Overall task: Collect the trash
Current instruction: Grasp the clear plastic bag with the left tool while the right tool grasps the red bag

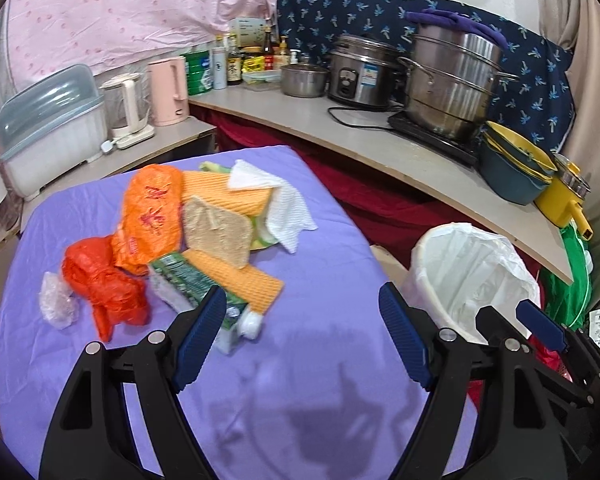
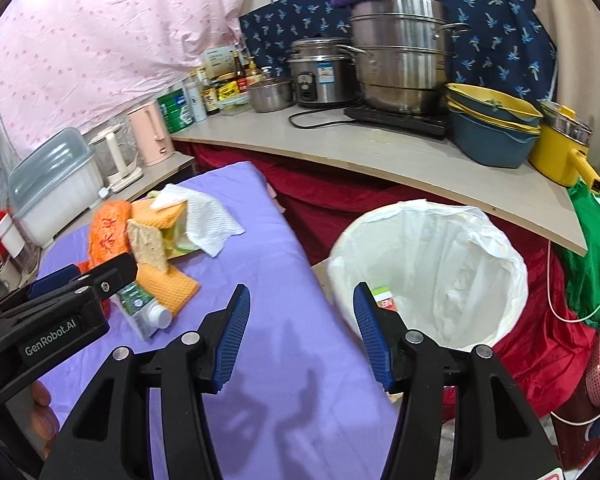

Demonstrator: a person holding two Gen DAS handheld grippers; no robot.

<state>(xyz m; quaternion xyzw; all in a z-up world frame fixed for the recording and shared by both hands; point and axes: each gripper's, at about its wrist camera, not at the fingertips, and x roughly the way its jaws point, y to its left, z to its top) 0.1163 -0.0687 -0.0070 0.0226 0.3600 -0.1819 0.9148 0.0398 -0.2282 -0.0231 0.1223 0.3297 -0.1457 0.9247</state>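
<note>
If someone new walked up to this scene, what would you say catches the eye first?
Probably the bright heap of trash on the purple tablecloth: orange and red plastic bags, sponges, a green carton and white paper towels. Next, the white-lined bin beside the table's right edge, with one red-and-green scrap inside. Both hand-held grippers, left and right, hover open and empty in front.

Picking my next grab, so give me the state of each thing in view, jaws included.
left gripper: jaws open, nothing between them
right gripper: jaws open, nothing between them
bin: uncovered, white liner in place, a red-labelled item at the bottom
milk carton: lying on its side, cap on
red bag: crumpled
orange bag: crumpled
paper towel: unfolded, draped over the pile
steamer pot: lidded
</note>
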